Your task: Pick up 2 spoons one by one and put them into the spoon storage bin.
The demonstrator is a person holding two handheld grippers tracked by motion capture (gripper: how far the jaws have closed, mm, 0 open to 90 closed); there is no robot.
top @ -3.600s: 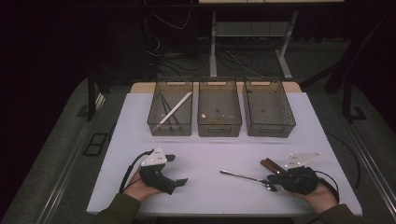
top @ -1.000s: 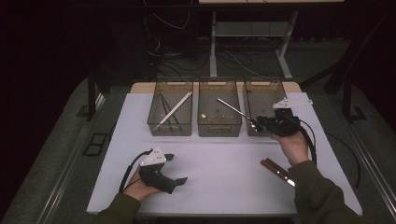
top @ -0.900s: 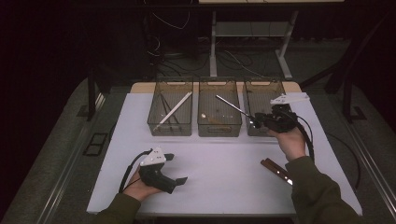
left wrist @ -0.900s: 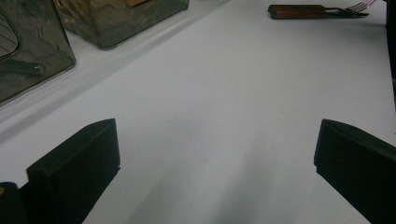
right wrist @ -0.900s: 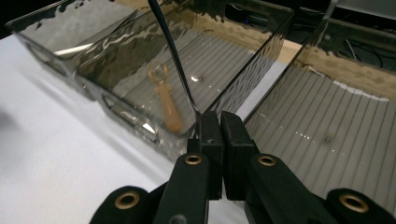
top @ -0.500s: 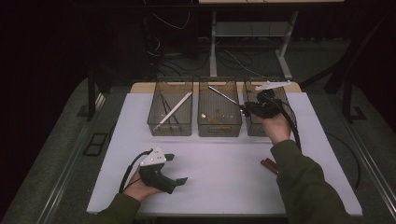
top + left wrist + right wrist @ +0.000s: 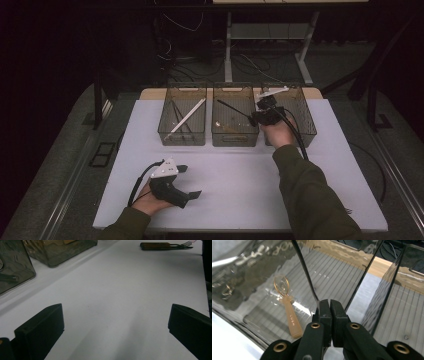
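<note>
A thin dark utensil [image 7: 234, 108] is clamped between the jaws of the right gripper [image 7: 256, 119] and slants up and leftward over the middle bin [image 7: 235, 139], just above centre in the high view. In the right gripper view its slim handle [image 7: 305, 270] rises from the closed jaws toward the top of the frame, above the ribbed floor of that bin, where a tan plastic tool with a wire loop [image 7: 288, 311] lies at centre left. The right bin [image 7: 307, 120] stands just beside, right of the gripper, and the left bin [image 7: 183, 137] holds a pale stick [image 7: 186, 119]. All three bins sit on the white table [image 7: 240, 185]. At lower left, the left gripper [image 7: 194, 192] rests on the table, jaws wide apart with nothing between them. In the left gripper view a wooden-handled fork [image 7: 166, 245] lies at upper right.
</note>
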